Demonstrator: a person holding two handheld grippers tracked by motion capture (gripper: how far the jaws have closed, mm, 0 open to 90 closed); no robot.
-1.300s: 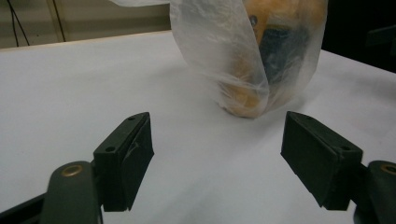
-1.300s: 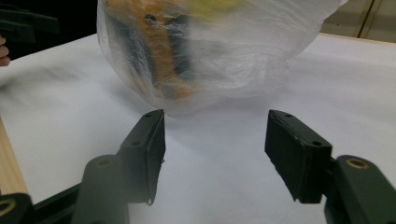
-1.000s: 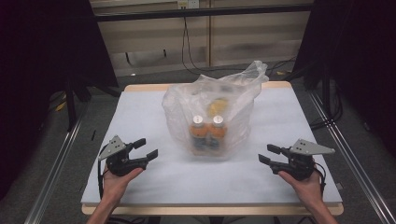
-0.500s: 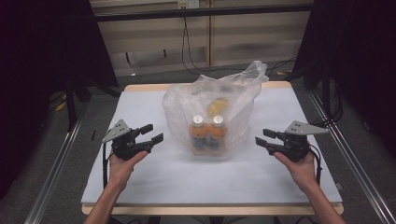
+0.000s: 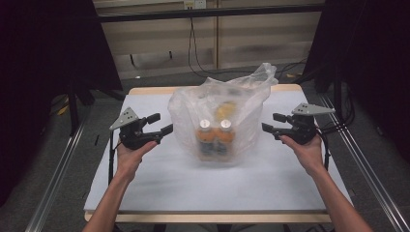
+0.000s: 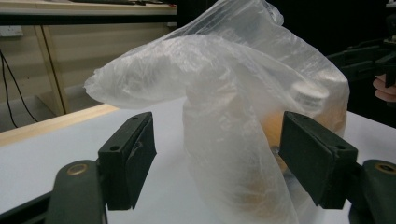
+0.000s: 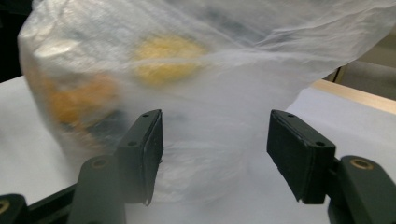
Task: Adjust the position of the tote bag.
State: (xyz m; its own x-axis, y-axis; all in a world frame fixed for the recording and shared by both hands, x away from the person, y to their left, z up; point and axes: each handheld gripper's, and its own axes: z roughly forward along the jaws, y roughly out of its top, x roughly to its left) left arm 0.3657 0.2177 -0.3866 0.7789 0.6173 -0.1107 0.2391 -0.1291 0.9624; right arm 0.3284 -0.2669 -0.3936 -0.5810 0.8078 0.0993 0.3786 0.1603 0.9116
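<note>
Flanking the plastic bag (image 5: pixel 220 123) at mid-table, the left gripper (image 5: pixel 163 124) and right gripper (image 5: pixel 269 123) had just been opening, nothing between the jaws. Approach was underway; the next move probably required pinching the film.

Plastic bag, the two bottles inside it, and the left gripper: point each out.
plastic bag (image 5: pixel 191 104), high view, on its bare left wall.
bottles (image 5: pixel 205 124), high view, on the left bottle's white cap.
left gripper (image 5: pixel 160 124), high view, midway between its open jaws.
</note>
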